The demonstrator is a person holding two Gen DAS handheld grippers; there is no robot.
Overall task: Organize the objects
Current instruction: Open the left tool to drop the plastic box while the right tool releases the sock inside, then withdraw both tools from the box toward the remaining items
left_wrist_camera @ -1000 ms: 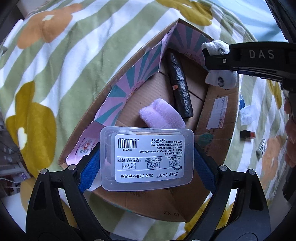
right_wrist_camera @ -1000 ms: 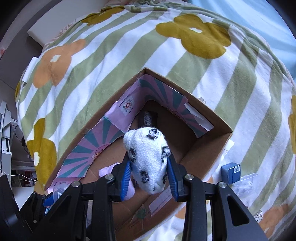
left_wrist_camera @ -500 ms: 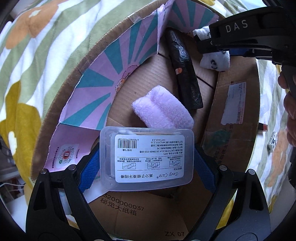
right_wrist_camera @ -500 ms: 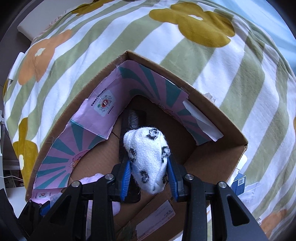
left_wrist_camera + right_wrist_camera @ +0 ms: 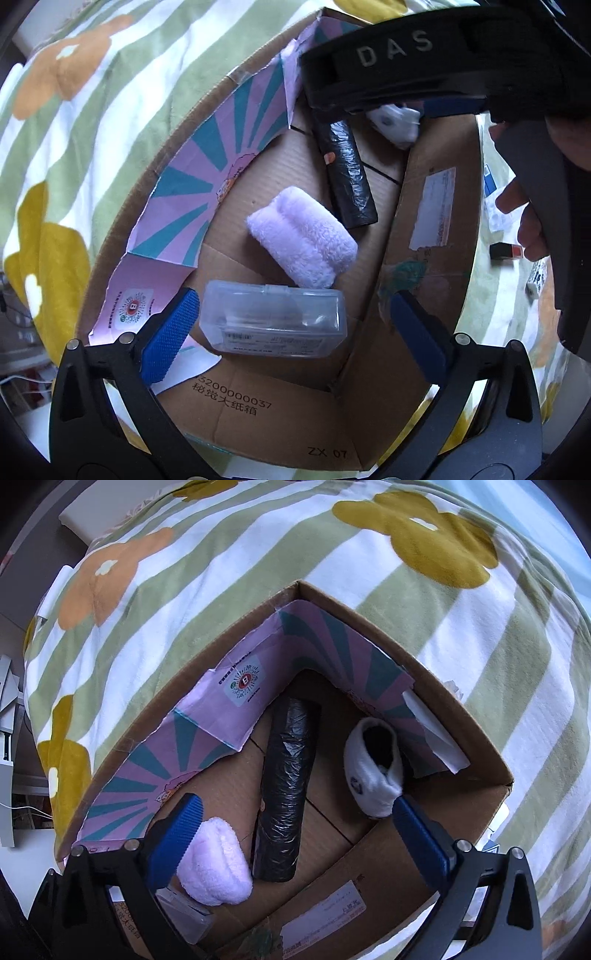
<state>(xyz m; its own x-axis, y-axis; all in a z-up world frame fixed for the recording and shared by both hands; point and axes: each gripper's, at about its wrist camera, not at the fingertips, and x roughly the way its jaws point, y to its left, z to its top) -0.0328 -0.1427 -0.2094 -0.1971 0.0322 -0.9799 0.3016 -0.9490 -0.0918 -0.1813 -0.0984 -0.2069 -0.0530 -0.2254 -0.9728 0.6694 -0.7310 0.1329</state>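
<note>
Both grippers hang spread and empty inside the brown cardboard box: left gripper around the clear plastic case, right gripper beside the rolled white sock. Lifting out carelessly could snag either item.

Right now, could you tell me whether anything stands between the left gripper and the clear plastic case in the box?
Nothing visible does: the clear plastic case lies on the box floor between the open left gripper fingers.
</note>
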